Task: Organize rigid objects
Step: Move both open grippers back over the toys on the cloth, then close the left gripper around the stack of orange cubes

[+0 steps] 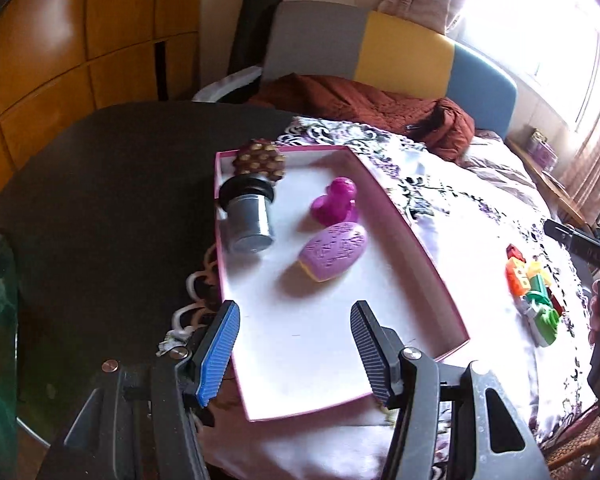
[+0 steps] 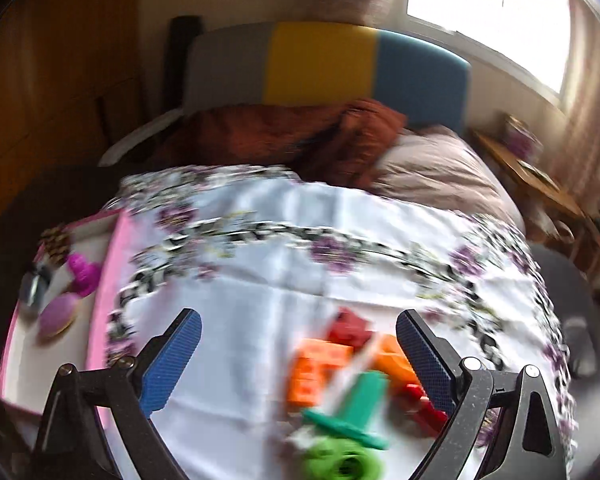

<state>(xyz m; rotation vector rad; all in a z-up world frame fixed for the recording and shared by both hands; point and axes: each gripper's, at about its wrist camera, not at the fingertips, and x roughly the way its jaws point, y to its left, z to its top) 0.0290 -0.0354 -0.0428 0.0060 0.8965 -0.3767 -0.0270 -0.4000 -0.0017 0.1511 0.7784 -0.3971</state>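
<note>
Both claws gape, empty. We hover right claw (image 2: pixel 298 364) over toy pile (image 2: pixel 352 392); pick one piece w/ clean sides, grip square, then carry to pink tray (image 1: pixel 400 216).

Right wrist view: motion blur smears the toy pile (image 2: pixel 352 392); its bottom is cut off. Left wrist view: the right tongs (image 1: pixel 580 240) are cropped at the edge.

Box (image 1: pixel 400 216): pink rim, white floor. Contents: magenta figure (image 1: pixel 336 202), lilac oval with embossed pattern (image 1: pixel 334 252), grey cylinder with black collar (image 1: pixel 250 216), brown piece with gold dots (image 1: pixel 260 159). Cloth (image 2: pixel 284 264): white, purple-and-black floral print. Toy pile (image 2: pixel 348 380): orange, red, green.
</note>
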